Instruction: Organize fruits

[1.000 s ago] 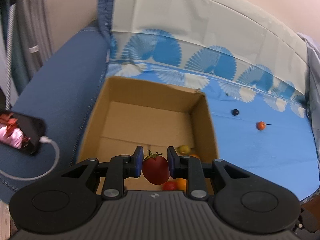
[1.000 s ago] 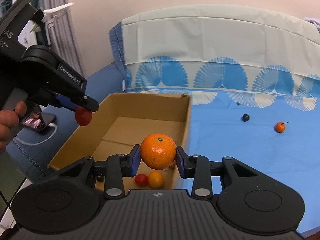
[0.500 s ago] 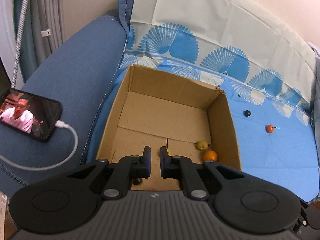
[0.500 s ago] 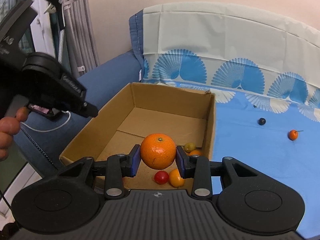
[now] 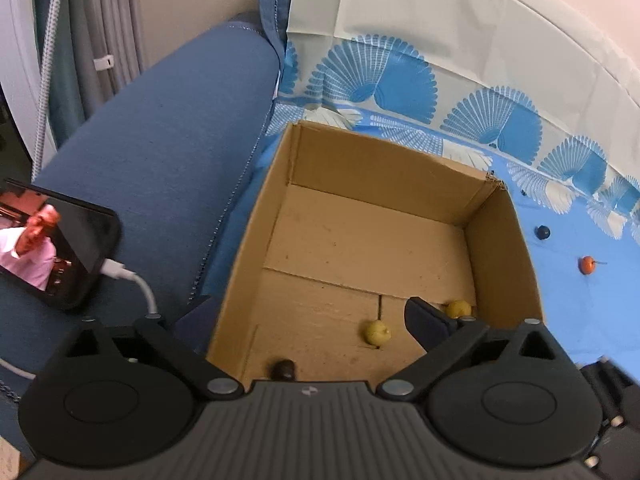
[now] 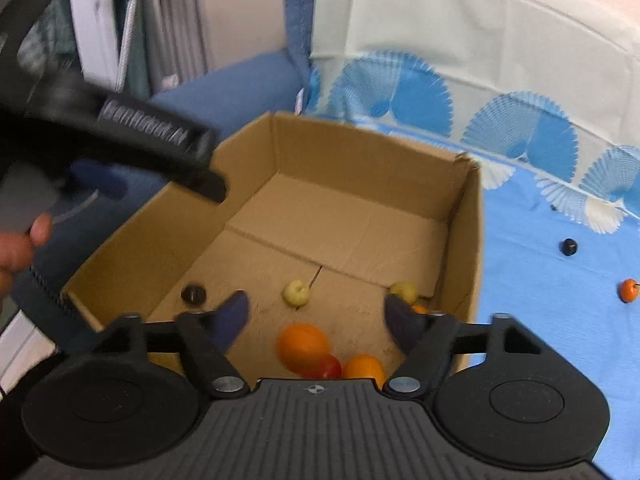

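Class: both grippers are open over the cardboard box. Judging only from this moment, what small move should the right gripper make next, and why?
Probably swing the right gripper rightward toward the small orange fruit on the blue cloth. Its fingers are open and empty, the orange is inside the box, and that fruit lies outside it.

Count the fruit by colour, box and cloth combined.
Orange: 4 - big orange, small orange, half-hidden orange, stemmed orange fruit on the cloth
Yellow: 2 - left yellow fruit, right yellow fruit
Red: 1 - tomato
Dark: 2 - boxed dark fruit, loose dark fruit
Total: 9
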Demonstrator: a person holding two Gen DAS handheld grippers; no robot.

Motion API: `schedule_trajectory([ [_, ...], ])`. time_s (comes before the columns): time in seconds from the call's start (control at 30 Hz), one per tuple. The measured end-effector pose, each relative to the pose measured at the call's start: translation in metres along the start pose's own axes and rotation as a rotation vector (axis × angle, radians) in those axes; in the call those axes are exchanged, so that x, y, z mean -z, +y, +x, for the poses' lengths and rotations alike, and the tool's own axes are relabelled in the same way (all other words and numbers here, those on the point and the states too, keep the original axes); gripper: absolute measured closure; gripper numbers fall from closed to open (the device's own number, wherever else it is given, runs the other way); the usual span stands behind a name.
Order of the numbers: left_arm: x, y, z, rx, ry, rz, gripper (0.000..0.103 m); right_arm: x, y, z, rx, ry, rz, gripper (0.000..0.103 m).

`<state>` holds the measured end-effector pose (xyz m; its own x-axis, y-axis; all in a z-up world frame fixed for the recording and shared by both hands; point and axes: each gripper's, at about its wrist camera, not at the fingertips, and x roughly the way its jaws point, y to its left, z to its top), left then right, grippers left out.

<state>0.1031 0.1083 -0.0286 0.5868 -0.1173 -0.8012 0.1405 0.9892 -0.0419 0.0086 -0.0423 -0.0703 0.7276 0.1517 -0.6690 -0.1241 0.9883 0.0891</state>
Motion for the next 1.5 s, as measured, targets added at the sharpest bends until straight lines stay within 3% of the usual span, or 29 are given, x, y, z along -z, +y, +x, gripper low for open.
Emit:
schedule_trajectory([
  [0.3, 0.028, -0.01, -0.047, -0.034, -0.006, 0.046, 0.0, 0.015, -0.002, -0.064, 0.044, -0.003, 0.073, 0.005],
  [0.53, 0.063, -0.019, -0.09, -0.037, -0.003, 0.096, 0.0, 0.028, 0.015, -0.117, 0.066, -0.05, 0.112, 0.001],
  [1.0, 0.089, -0.015, -0.154, -0.046, -0.087, 0.08, 0.0, 0.043, 0.038, -0.182, 0.089, -0.174, 0.109, 0.001],
  [1.5, 0.097, -0.018, -0.169, -0.04, -0.114, 0.089, 0.0, 0.049, 0.043, -0.202, 0.103, -0.211, 0.105, 0.001],
])
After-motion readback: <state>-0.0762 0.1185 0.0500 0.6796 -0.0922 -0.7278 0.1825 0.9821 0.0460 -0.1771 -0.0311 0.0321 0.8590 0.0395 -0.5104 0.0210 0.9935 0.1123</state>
